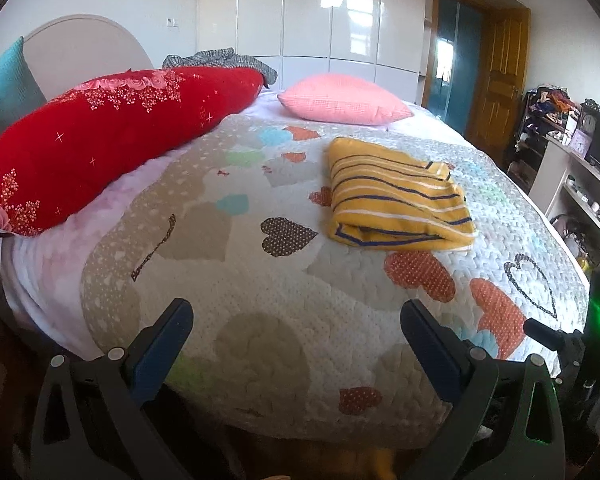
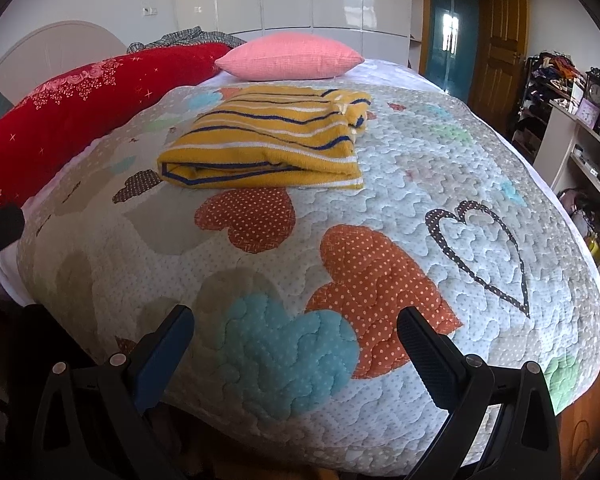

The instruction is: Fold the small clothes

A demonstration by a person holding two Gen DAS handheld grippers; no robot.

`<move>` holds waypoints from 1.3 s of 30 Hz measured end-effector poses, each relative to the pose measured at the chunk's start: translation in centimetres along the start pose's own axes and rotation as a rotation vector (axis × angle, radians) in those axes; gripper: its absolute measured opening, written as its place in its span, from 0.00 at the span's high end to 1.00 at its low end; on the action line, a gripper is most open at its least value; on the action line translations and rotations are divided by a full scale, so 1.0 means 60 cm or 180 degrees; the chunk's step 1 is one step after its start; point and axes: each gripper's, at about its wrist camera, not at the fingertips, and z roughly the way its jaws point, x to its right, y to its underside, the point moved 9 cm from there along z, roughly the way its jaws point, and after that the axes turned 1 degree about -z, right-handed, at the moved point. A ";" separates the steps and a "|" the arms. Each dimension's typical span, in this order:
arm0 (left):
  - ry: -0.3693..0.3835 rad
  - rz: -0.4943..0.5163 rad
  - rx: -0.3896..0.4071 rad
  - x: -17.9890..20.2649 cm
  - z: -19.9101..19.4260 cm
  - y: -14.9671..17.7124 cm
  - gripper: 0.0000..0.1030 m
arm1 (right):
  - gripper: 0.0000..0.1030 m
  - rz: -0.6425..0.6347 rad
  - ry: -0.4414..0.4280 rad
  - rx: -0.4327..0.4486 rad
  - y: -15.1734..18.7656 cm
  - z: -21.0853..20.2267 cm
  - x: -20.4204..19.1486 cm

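Observation:
A yellow garment with navy and white stripes (image 1: pixel 396 196) lies folded into a flat rectangle on the heart-patterned quilt (image 1: pixel 260 288). It also shows in the right wrist view (image 2: pixel 272 140), left of centre. My left gripper (image 1: pixel 296 320) is open and empty, held above the near edge of the bed, well short of the garment. My right gripper (image 2: pixel 296 324) is open and empty too, above the quilt (image 2: pixel 380 240) near the bed's front edge. Part of the right gripper (image 1: pixel 572 344) shows at the right of the left wrist view.
A long red floral pillow (image 1: pixel 112 136) lies along the left side. A pink cushion (image 1: pixel 344 98) sits at the far end, with a teal cushion (image 1: pixel 4 88) and a grey checked cloth (image 1: pixel 224 60) behind. Shelves and a desk (image 1: pixel 572 168) stand right of the bed.

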 end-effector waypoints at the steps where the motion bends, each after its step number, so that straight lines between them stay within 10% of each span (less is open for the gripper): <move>1: 0.0001 0.0000 0.0002 0.000 0.000 0.000 0.00 | 0.00 0.0002 0.0003 0.0005 0.000 0.000 0.000; 21: 0.0036 -0.0225 -0.0971 -0.023 0.087 0.085 0.00 | 0.00 0.0118 -0.0036 -0.0240 0.022 0.027 0.007; 39: -0.0012 -0.0219 -0.1005 -0.027 0.090 0.086 0.00 | 0.00 0.0089 -0.0035 -0.0280 0.027 0.032 0.003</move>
